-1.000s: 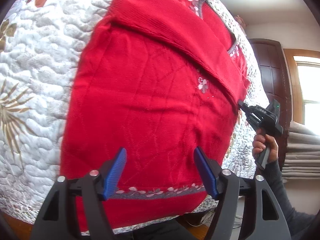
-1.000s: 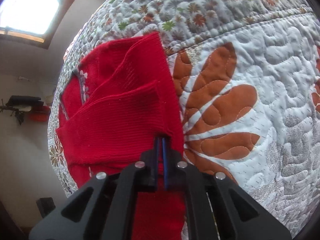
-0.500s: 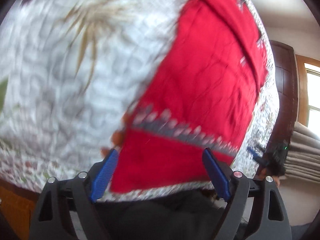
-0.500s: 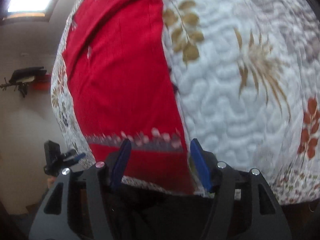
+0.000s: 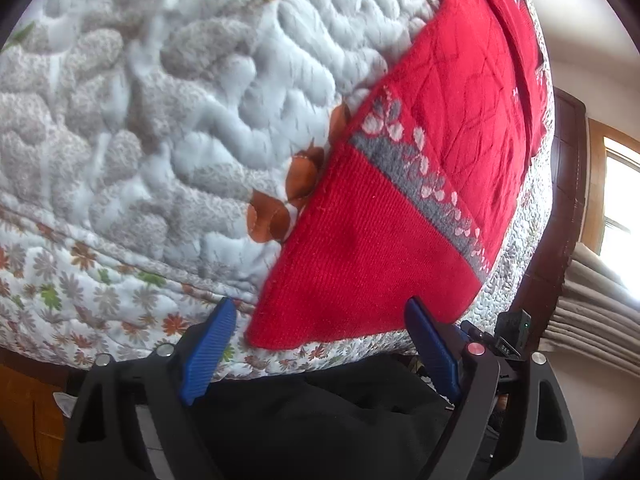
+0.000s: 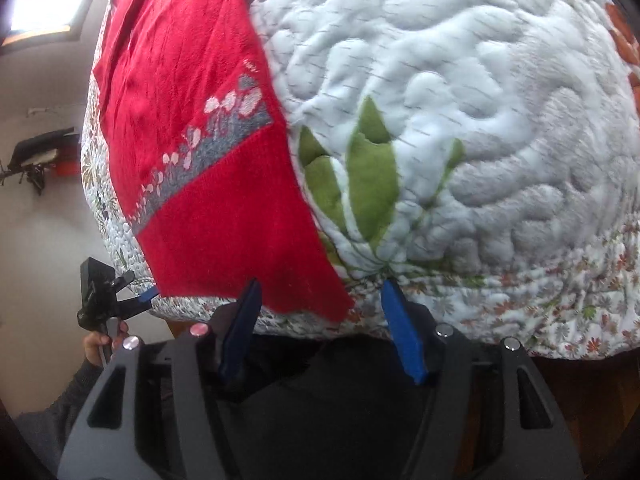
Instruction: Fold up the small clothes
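While flat, red sweater (image 5: pixel 400 216) on quilt (image 5: pixel 160 120)

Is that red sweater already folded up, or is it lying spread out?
Mostly spread: the red sweater lies flat on the quilt, hem band showing full width. A fold at its far end; details unclear.

quilted floral bedspread (image 5: pixel 160 100), dark wooden door (image 5: pixel 568 184), bright window (image 5: pixel 620 200)
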The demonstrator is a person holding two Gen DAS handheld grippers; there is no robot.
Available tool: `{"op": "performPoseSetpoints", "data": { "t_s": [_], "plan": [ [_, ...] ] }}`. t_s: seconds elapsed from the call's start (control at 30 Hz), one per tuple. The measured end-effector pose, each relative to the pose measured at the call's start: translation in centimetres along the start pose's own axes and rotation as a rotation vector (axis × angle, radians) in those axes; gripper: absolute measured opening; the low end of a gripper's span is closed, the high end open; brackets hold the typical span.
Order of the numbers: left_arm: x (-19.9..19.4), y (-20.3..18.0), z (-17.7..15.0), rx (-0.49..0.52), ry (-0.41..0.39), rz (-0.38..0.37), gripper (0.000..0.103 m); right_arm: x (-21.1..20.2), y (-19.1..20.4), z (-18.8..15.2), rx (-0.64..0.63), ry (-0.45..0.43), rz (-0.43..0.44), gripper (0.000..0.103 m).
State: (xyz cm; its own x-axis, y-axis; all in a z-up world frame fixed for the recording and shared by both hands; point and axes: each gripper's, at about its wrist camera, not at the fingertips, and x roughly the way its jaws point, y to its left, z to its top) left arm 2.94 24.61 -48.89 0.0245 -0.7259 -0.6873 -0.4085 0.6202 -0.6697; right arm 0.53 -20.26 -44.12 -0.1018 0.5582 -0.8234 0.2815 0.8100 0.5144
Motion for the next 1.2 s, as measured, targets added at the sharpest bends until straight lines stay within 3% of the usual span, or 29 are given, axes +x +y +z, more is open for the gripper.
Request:
{"op": "performPoseSetpoints", "data": {
  "t_s": [0.13, 0.17, 0.2, 0.23, 0.3, 0.33, 0.47, 0.53, 1.2],
  "plan": [
    [0.7, -0.6, 0.0, 0.023, 0.018, 0.03, 0.085, 1.6, 1.0, 0.8, -0.018, 0.027, -0.002, 0.059],
    [0.8, -0.7, 0.0, 0.028, 0.021, 0.043, 0.081, 1.9, 1.2, 0.9, -0.018, 0.028, -0.003, 0.055],
    [0.8, -0.8, 0.0, 0.032, 0.026, 0.057, 0.078, 2.1, 1.2, 0.9, -0.013, 0.035, 0.003, 0.044],
    [0.8, -0.9, 0.0, 0.034, 0.029, 0.068, 0.071, 2.3, 1.1, 0.9, -0.001, 0.046, 0.02, 0.034],
    [0.6, -0.7, -0.1, 0.033, 0.034, 0.087, 0.058, 2.3, 1.1, 0.7, 0.001, 0.052, 0.029, 0.024],
    [0.5, -0.6, -0.1, 0.03, 0.038, 0.085, 0.047, 2.3, 1.3, 0.6, -0.005, 0.055, 0.037, 0.014],
    [-0.4, 0.0, -0.3, 0.035, 0.038, 0.087, 0.015, 1.9, 1.8, 0.2, -0.011, 0.043, 0.05, 0.008],
    [-0.8, 0.0, -0.5, 0.046, 0.029, 0.089, 0.008, 1.6, 2.1, 0.0, -0.011, 0.035, 0.052, 0.007],
    [-8.2, -2.3, -4.2, 0.087, -0.129, -0.078, 0.006, -5.5, 4.3, -2.5, 0.011, -0.136, 0.238, 0.006]
  ]
}}
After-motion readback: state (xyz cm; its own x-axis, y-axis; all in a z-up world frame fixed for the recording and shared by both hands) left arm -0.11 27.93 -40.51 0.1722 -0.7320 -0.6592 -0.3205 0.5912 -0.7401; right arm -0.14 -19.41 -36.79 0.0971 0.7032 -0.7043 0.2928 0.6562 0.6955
